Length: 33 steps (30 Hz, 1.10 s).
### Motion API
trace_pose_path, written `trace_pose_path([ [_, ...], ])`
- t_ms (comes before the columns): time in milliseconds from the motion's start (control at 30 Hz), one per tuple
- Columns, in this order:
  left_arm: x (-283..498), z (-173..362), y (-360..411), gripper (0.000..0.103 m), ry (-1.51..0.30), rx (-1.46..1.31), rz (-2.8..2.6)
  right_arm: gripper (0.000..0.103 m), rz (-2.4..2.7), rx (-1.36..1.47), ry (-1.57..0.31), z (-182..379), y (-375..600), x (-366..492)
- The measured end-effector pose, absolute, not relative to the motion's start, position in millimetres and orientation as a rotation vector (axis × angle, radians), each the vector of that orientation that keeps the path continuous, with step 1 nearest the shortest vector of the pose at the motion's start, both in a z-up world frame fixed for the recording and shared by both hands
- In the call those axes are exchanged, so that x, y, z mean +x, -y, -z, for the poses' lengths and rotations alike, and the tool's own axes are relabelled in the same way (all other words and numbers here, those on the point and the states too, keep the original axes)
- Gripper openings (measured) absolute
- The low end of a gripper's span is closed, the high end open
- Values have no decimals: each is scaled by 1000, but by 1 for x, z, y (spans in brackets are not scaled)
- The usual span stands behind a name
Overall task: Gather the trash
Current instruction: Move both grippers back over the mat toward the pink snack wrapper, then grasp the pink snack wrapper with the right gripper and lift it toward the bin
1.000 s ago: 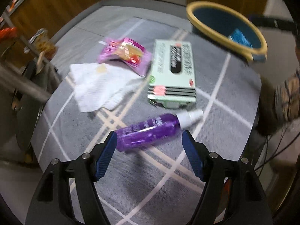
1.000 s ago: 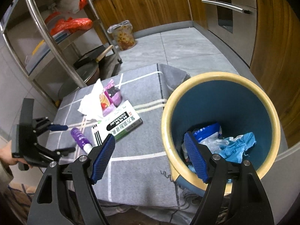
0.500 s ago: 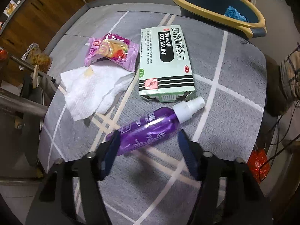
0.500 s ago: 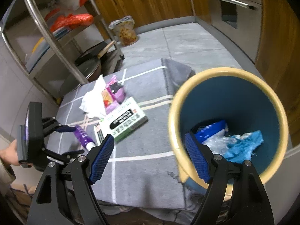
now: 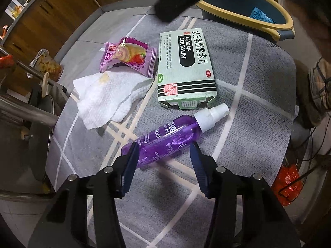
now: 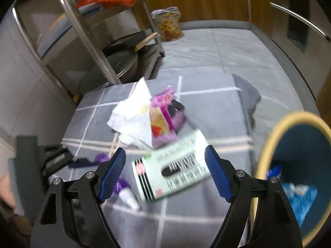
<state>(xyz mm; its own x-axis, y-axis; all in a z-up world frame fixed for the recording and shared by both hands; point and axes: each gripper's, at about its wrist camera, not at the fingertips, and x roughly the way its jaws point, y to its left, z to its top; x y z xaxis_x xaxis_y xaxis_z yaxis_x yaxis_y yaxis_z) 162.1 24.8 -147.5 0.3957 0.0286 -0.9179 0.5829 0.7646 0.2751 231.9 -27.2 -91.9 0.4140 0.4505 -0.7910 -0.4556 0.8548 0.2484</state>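
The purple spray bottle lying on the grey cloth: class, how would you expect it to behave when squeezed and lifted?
The purple spray bottle lies on its side and looks round, so it may roll if nudged. Its glossy clear plastic could slip or flex between the closing left tongs, which bracket its lower body. Gripped there, the white cap end might dip.

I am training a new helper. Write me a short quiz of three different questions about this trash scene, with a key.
1. True or false: the purple spray bottle lies between the left gripper fingers.
2. Which item touches the white paper towel? A medicine box, B pink snack wrapper, C bin
3. Fill in: the right gripper holds ____.

Key: 1 true; 2 B; 3 nothing
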Motion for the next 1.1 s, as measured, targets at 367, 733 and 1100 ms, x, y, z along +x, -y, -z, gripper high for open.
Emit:
trace_pose_path([
  [367, 167, 145, -42, 50, -1143, 558, 374, 43, -591, -50, -1059, 128, -15, 276],
  [733, 180, 150, -29, 58, -1140, 617, 358, 3, -654, 71, -993, 92, 2, 262],
  [1100, 179, 160, -13, 56, -1118, 792, 359, 3, -597, 150, -882, 31, 83, 212],
])
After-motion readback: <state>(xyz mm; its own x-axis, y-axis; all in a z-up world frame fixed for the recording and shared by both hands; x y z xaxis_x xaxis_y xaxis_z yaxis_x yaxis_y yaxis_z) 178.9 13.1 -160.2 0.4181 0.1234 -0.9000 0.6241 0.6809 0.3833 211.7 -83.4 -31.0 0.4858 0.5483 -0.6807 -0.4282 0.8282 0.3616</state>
